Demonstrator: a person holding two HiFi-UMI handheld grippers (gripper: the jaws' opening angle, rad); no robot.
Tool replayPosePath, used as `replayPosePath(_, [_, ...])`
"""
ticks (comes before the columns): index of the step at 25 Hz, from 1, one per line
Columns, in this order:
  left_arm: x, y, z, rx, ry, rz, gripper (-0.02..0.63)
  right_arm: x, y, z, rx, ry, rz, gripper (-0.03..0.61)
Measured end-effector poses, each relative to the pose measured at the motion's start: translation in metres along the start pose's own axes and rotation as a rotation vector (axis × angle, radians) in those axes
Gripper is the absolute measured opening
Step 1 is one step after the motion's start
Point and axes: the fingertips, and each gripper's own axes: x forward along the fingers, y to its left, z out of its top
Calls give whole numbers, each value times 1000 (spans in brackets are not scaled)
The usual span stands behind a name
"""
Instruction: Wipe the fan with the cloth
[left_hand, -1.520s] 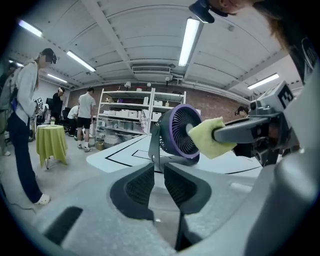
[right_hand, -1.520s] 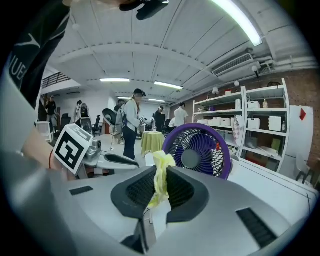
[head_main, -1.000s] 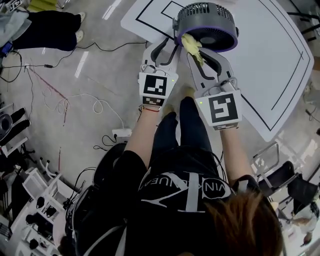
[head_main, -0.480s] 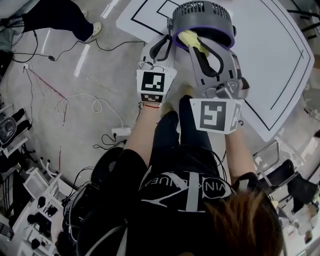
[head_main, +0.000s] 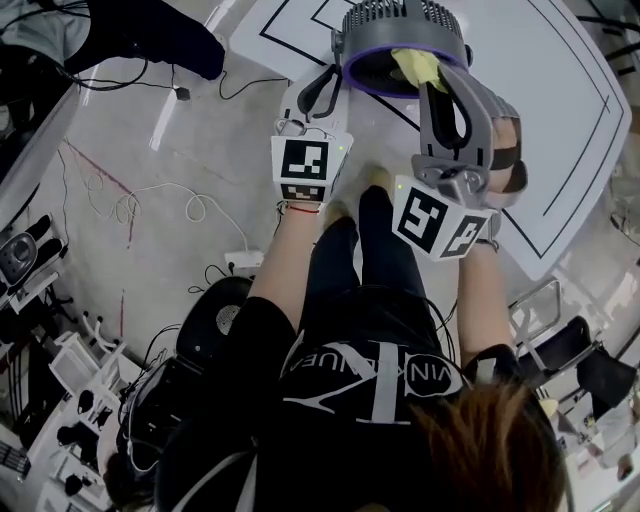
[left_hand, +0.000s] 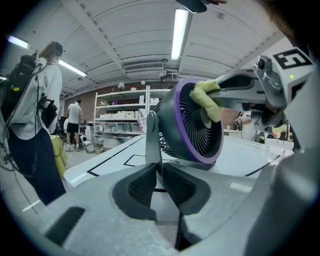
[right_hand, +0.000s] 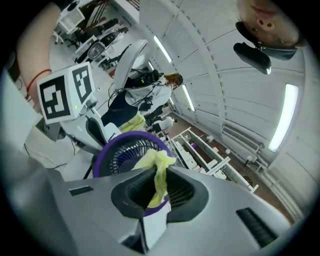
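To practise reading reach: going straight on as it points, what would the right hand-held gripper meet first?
The fan, at its grille, with the cloth pinched in the right hand-held gripper leading; they appear to touch.

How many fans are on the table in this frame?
1: the purple-rimmed fan stands near the table's edge, yellow cloth against its front. Part of the table is out of frame.

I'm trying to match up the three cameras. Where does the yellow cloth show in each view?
Head view: the cloth is at the top, right of centre, against the fan's front.
Left gripper view: the cloth is up and right of centre, pressed on the grille.
Right gripper view: the cloth is low in the centre, pinched between the jaws.
Shared landmark: the fan's purple ring.
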Motion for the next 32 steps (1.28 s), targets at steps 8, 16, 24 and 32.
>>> replayPosePath(8, [-1, 1, 2, -8, -5, 7, 43, -6, 17, -33, -49, 110, 23, 40])
replayPosePath(16, [-4, -2, 5, -20, -3, 16, 40, -8, 36, -43, -22, 154, 79, 40])
replayPosePath(24, [-6, 2, 4, -28, -7, 20, 37, -7, 62, -40, 20, 160, 129, 38])
replayPosePath(32, [-1, 2, -1, -47, -10, 27, 34, 1, 84, -35, 28, 127, 172, 35])
